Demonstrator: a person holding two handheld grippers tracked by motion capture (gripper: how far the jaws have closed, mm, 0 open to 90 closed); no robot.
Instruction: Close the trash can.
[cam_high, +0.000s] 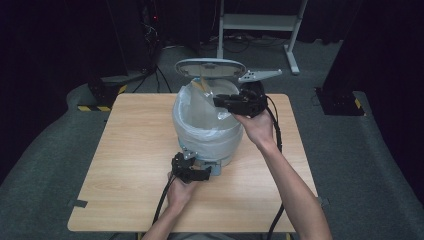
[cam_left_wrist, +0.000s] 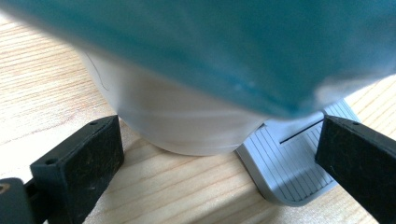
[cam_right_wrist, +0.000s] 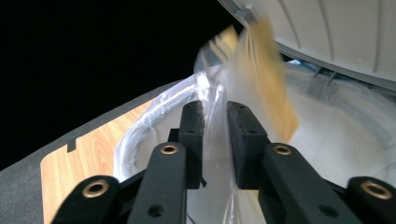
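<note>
- The pedal bin (cam_high: 210, 135) is standing near the middle of the wooden table (cam_high: 130, 165), its lid (cam_high: 210, 68) tipped up at the far side and a translucent liner bag (cam_high: 197, 107) draped over its rim.
- The right gripper (cam_high: 231, 103) is reaching over the bin's open mouth from the right; in the right gripper view its jaws are standing nearly together with a fold of the liner film (cam_right_wrist: 212, 135) running between them. Whether the pads are actually pinching the film I cannot tell for certain, though it looks pinched.
- The left gripper (cam_high: 200, 172) is sitting at the bin's near foot, jaws spread wide and holding nothing. In the left gripper view they are flanking the bin's white base (cam_left_wrist: 187, 126), with the grey ribbed pedal (cam_left_wrist: 289, 168) just inside one jaw.
- Judgement: the step in hand appears to be dressing or lifting the liner. To do it well, the right gripper should be drawing the film slowly and evenly, since thin plastic tears or slips out of a narrow grip.
- Judgement: the left gripper would serve best by steadying the base or keeping the pedal down, so the light bin is not tipping or sliding.
- Materials: the bin is smooth, rounded white plastic; the liner is thin, crinkled and glossy; a blurred tan patch (cam_right_wrist: 268, 74) is showing through the film below the lid, identity unclear; the table is pale wood grain.
</note>
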